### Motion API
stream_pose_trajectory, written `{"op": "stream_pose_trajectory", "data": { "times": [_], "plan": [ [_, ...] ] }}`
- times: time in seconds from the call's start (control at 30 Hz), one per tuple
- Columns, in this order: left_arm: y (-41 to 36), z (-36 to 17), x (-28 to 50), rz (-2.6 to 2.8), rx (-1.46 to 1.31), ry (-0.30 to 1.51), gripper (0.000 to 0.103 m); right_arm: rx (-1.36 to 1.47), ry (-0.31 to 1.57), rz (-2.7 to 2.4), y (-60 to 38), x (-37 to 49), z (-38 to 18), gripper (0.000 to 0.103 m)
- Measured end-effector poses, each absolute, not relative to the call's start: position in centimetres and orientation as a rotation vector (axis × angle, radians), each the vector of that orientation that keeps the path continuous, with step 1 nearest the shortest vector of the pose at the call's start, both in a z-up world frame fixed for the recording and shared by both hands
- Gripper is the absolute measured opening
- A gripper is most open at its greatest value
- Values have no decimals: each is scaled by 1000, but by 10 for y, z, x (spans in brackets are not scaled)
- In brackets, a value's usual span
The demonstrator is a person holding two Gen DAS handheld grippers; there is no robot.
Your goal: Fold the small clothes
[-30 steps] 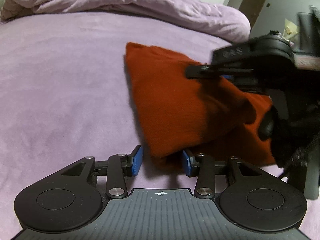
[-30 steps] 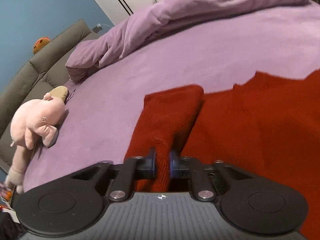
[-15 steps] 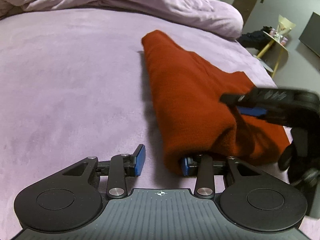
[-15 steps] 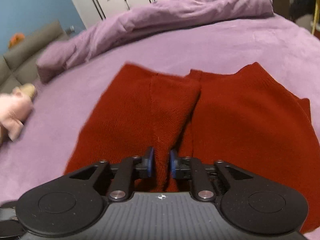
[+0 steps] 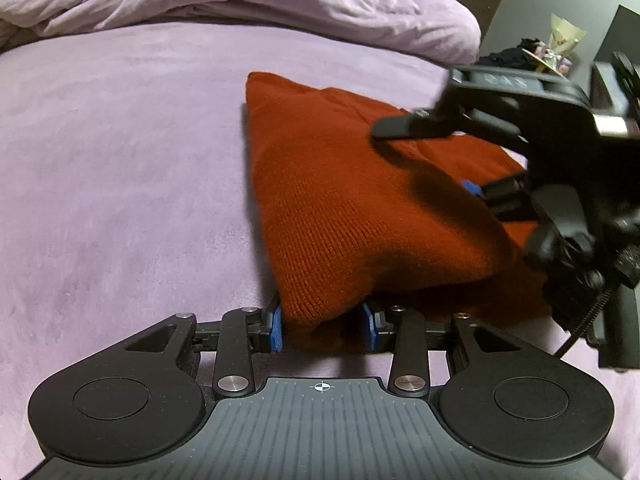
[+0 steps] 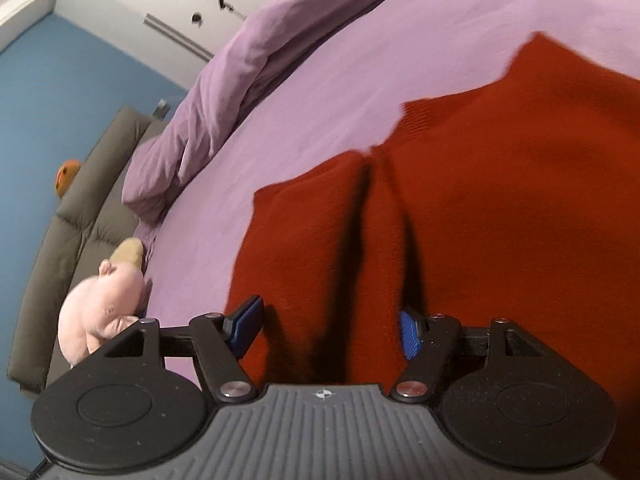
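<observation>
A red knit garment (image 5: 344, 208) lies folded on the purple bed (image 5: 120, 160). My left gripper (image 5: 322, 326) is open, and the garment's near folded corner sits between its blue pads without being squeezed. My right gripper (image 6: 330, 330) is open just above the garment (image 6: 500, 208), whose raised fold runs away from its jaws. The right gripper also shows in the left wrist view (image 5: 520, 152), hovering over the garment's right side.
A rumpled purple duvet (image 5: 248, 4) lies along the far side of the bed. A pink plush toy (image 6: 102, 312) sits at the bed's left edge beside a grey sofa (image 6: 80, 216). A side table (image 5: 552, 56) with small items stands beyond the bed.
My right gripper has opened and let go of the red fold it was pinching. My left gripper has shifted so the garment's corner now lies between its open pads.
</observation>
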State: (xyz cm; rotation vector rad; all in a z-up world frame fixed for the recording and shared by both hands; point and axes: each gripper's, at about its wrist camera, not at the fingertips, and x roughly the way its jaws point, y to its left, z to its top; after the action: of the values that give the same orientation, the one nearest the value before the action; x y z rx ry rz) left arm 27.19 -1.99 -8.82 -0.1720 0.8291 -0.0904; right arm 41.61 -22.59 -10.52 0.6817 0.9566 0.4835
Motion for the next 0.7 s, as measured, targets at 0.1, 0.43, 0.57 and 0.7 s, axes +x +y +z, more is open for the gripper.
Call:
{"op": "stream_pose_trajectory", "data": {
  "times": [0.1,0.43,0.57,0.7],
  "plan": [
    [-21,-89,272,-87,-169,824,40,592,944,467,-208,410,-99,61],
    [-50,-77,260,-58,-64,764,44,161,663,393,-196,366,-26,15],
    [-51,-76,262,-80,-145,776,40,61,622,314,-232,348,-19,15],
    [-52,-81,269,-148,-270,828,38,106,734,230,-274,348,-56,15]
  ]
}}
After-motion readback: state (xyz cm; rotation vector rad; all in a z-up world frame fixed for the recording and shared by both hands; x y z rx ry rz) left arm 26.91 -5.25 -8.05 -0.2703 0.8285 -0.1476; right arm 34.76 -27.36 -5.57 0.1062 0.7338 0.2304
